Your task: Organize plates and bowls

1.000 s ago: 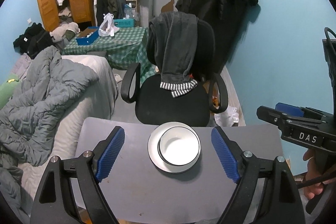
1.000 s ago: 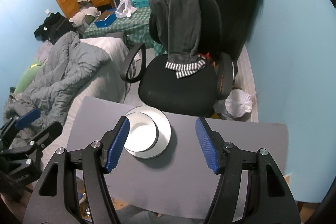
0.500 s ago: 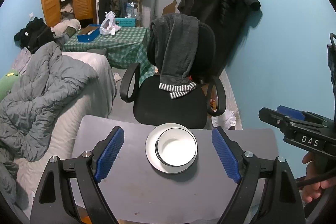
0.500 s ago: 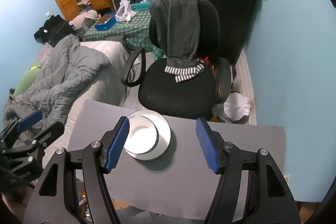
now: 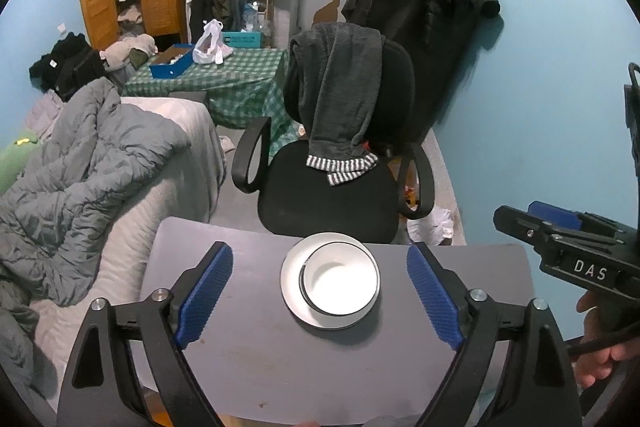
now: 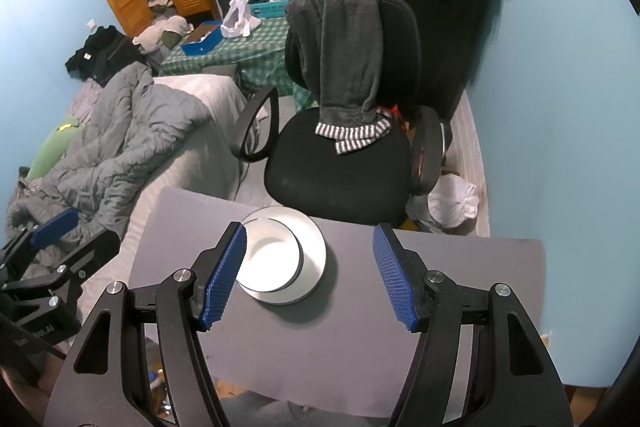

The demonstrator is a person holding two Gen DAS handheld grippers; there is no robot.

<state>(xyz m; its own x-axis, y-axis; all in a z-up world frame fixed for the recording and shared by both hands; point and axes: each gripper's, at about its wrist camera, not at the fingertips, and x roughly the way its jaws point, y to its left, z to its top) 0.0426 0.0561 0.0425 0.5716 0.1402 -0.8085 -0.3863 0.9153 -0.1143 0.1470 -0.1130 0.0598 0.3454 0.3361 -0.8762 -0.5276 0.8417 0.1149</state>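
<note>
The left claw hangs wide open and empty above the grey bench, framing the bowl nested on its plate near the far edge. The right claw, also open and empty, sits just right of the stack, probably because stacking looks done.

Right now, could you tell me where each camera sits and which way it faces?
Left wrist: on the left gripper, angled down at the table; shows its open blue fingers, plus the right gripper and a hand at the right edge.
Right wrist: on the right gripper, angled down likewise; shows its open fingers, with the left gripper at the left edge.
Shared: bowl on plate, chair, bed.
</note>
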